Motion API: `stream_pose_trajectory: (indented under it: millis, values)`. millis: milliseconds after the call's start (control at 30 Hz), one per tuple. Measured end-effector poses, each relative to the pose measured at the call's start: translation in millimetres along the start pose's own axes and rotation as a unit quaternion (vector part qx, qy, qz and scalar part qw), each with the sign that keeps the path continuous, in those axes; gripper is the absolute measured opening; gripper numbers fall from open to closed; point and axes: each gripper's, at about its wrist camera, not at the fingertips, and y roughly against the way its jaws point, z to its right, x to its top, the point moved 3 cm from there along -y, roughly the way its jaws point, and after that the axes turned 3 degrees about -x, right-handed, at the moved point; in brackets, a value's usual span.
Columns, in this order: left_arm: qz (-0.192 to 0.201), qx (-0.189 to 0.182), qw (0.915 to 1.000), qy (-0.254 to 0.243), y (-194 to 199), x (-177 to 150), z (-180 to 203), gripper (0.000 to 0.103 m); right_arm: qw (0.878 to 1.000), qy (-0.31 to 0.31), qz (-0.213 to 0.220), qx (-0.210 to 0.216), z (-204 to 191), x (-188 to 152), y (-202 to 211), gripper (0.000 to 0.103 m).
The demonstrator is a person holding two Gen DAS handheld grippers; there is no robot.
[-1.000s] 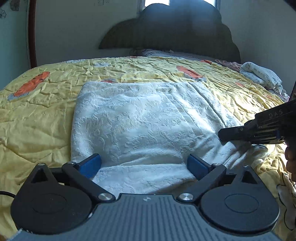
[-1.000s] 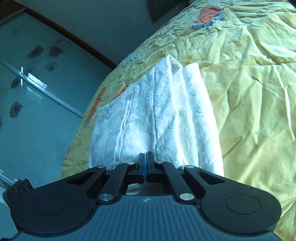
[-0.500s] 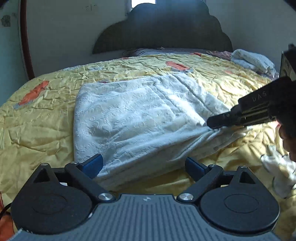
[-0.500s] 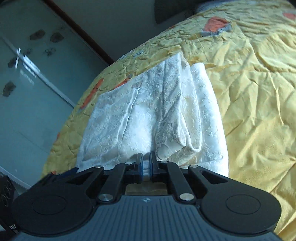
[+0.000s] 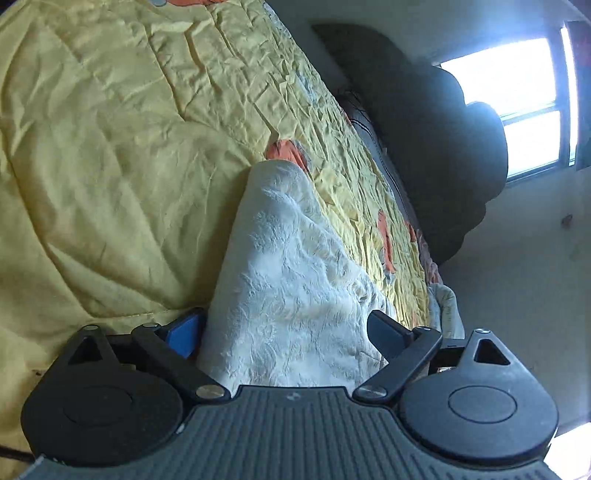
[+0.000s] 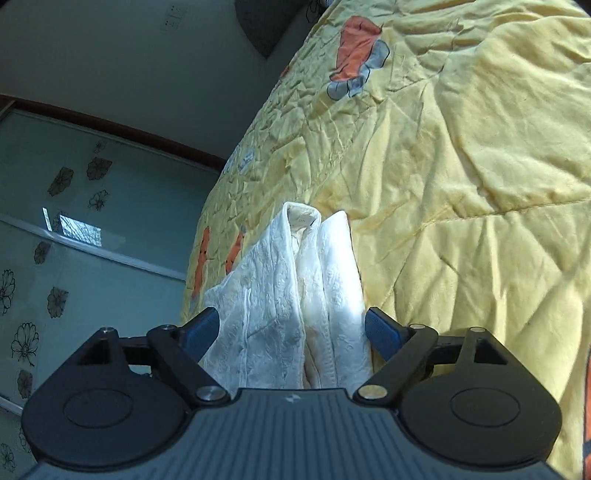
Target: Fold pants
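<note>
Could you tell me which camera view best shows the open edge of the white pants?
The right wrist view: the white pants show their layered folds and inner edge between the spread fingers. The left wrist view shows only one smooth outer face.

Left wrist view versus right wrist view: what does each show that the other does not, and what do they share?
Only the left wrist view shows the bright window and the dark scalloped headboard below it, plus the open left gripper.

Only the right wrist view shows the glass panels printed with black flowers, a wall socket, and the open right gripper.

Both show the white embossed pants bunched between wide-apart blue-padded fingers, on the crumpled yellow quilt with orange patches.
</note>
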Motion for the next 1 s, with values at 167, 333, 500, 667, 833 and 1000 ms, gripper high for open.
stream_pose_trajectory:
  millis: [167, 333, 500, 667, 833, 1000]
  values:
    - [-0.002, 0.003, 0.9997, -0.024, -16.3, 5.6, 9.1, 0.093, 0.999, 0.032, -0.020, 0.001, -12.8, 6.9, -22.7, 0.087]
    - [0.023, 0.120, 0.9868, -0.106, -29.0, 5.3, 21.8, 0.028, 0.993, 0.100, -0.025, -0.054, -26.1, 3.2, -35.2, 0.028]
    - [0.043, 0.167, 0.9678, -0.183, -26.9, -4.8, 42.4, 0.021, 0.986, 0.160, -0.005, -0.053, -53.2, -3.6, -32.0, 0.024]
    - [0.050, 0.182, 0.9549, -0.229, -17.0, -9.7, 51.4, 0.017, 0.982, 0.184, -0.009, -0.036, -62.1, 2.4, -39.2, 0.018]
    - [0.048, 0.198, 0.9463, -0.251, -27.3, -14.7, 46.4, 0.017, 0.990, 0.139, -0.015, -0.032, -32.6, 9.1, -49.9, 0.018]
    - [0.045, 0.195, 0.9462, -0.254, -25.6, -14.9, 45.3, 0.017, 0.993, 0.114, -0.011, -0.039, -26.0, 6.7, -44.9, 0.037]
